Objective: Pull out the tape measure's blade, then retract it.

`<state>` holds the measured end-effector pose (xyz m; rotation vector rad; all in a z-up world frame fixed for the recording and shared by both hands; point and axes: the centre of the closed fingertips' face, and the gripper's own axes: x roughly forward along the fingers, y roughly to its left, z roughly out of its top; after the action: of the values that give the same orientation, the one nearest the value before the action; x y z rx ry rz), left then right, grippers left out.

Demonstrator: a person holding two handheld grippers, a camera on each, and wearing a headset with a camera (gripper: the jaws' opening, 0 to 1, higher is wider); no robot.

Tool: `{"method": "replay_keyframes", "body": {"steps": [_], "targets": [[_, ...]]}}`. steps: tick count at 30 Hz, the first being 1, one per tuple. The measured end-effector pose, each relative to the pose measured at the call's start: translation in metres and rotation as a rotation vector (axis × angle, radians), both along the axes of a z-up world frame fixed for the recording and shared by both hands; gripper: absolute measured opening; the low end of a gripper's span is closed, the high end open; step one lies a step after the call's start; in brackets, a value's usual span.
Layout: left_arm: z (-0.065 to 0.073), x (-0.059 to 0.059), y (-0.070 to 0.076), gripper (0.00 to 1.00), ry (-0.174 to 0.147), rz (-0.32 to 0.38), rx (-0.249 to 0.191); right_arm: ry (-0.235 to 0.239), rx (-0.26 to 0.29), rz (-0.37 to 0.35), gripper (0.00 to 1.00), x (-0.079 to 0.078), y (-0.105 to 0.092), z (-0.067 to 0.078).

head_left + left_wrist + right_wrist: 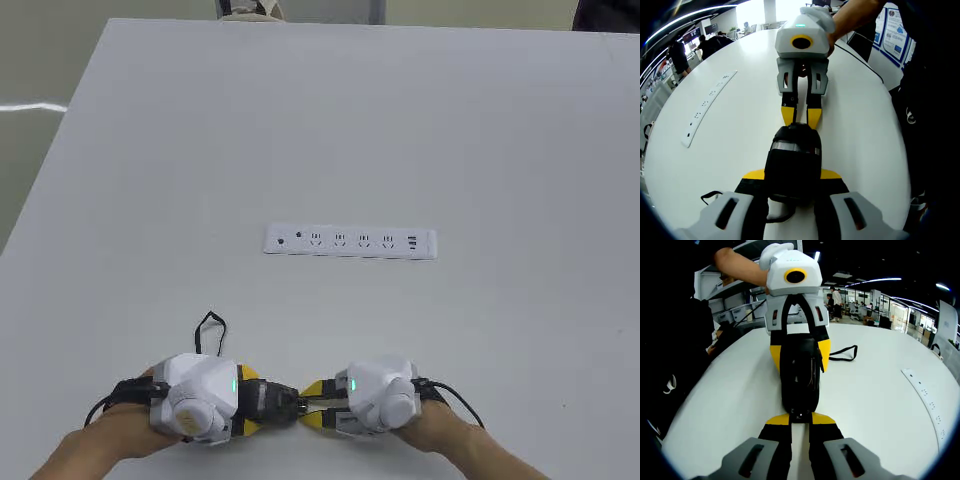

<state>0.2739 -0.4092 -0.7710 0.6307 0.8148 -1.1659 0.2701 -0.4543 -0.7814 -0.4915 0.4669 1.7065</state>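
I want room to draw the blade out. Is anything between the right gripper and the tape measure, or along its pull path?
Nothing visible does. The fingers of the right gripper sit at the front of the tape measure, which the left gripper holds. The power strip lies well off the pull line, farther up the table.

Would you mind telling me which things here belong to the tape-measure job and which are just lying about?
Part of the job:
- tape measure, clamped in the left gripper
- right gripper, closed on its blade end

Just lying about:
- power strip, untouched further back on the table
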Motion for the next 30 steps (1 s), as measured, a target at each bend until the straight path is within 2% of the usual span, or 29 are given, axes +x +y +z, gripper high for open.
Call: {"method": "replay_keyframes", "body": {"steps": [6,18,30], "targets": [[0.0,0.0,0.0,0.3,-0.017,0.008,-0.001,-0.007,0.004,0.004,0.1,0.001,0.0,0.0],[0.0,0.0,0.001,0.3,-0.009,0.017,-0.014,-0.003,0.013,0.002,0.1,0.002,0.0,0.002],[0.002,0.001,0.0,0.3,-0.005,0.027,-0.022,-0.005,0.009,0.002,0.1,0.005,-0.011,0.001]]}}
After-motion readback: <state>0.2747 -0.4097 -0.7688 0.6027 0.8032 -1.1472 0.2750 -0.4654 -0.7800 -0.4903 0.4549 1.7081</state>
